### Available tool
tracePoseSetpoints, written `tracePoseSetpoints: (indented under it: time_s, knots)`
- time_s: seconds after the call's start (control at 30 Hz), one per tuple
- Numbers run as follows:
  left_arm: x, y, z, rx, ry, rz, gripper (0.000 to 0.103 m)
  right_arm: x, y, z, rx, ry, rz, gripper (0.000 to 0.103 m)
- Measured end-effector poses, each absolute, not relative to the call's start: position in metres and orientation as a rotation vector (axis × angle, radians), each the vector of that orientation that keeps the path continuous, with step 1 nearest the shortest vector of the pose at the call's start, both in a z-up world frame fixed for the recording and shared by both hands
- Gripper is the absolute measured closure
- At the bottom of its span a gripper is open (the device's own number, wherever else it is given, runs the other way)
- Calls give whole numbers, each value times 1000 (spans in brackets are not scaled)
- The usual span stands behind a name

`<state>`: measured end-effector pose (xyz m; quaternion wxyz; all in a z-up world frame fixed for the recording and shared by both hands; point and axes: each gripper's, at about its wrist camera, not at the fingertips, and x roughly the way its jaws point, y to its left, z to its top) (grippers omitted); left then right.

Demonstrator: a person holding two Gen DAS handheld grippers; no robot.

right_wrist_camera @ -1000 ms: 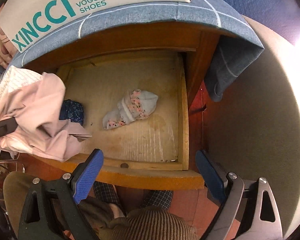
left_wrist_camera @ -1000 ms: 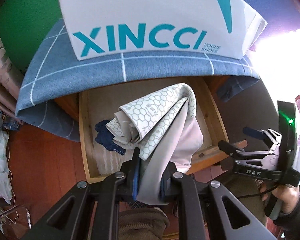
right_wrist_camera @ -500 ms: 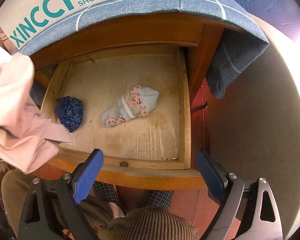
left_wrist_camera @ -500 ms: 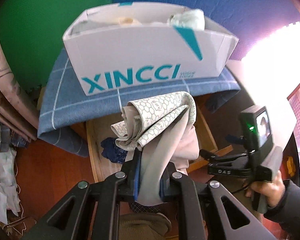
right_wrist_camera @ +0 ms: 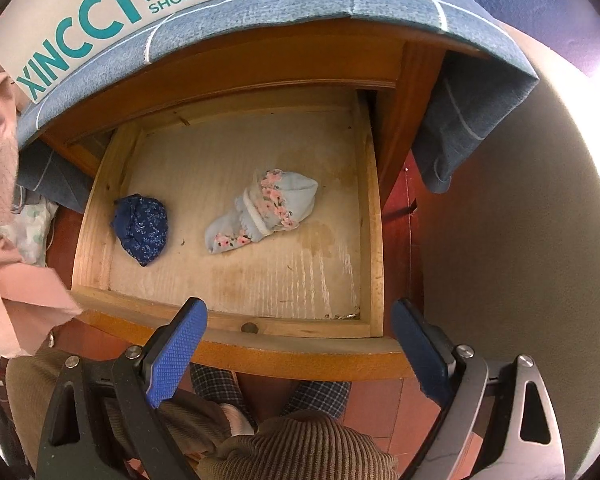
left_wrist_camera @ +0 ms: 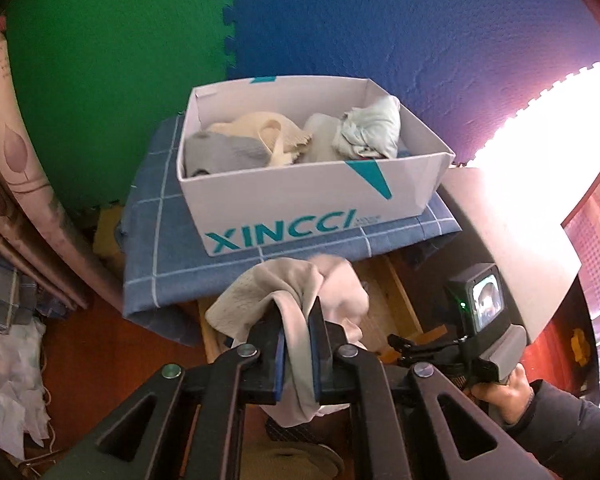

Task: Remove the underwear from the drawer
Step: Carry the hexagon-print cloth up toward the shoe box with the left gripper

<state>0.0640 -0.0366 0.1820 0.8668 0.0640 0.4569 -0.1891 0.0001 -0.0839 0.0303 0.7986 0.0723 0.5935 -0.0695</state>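
My left gripper (left_wrist_camera: 298, 320) is shut on pale pink-and-grey underwear (left_wrist_camera: 300, 292), held up in front of the white XINCCI shoe box (left_wrist_camera: 312, 200), above the open wooden drawer (right_wrist_camera: 228, 332). The same garment hangs at the left edge of the right wrist view (right_wrist_camera: 4, 248). My right gripper (right_wrist_camera: 296, 320) is open and empty above the drawer's front edge. In the drawer lie a dark blue floral piece (right_wrist_camera: 142, 228) at the left and a light blue piece with pink flowers (right_wrist_camera: 264, 210) in the middle.
The shoe box holds several folded garments (left_wrist_camera: 292, 136) and stands on a blue checked cloth (left_wrist_camera: 172, 248) over the cabinet. A green and blue foam wall (left_wrist_camera: 340, 24) is behind. A cloth pile (left_wrist_camera: 8, 380) lies on the floor at left. My knees (right_wrist_camera: 284, 448) are below the drawer.
My left gripper has risen with the underwear from drawer level to above the cabinet top, so the box's inside now shows. My right gripper has barely moved and stays open.
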Motion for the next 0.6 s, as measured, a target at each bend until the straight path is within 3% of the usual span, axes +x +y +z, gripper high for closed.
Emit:
tracePoseSetpoints:
  time_s: [0.6]
  knots:
    - [72,-36,198,122,935,-401,96,-1,-82,31,153,1277,-147,11]
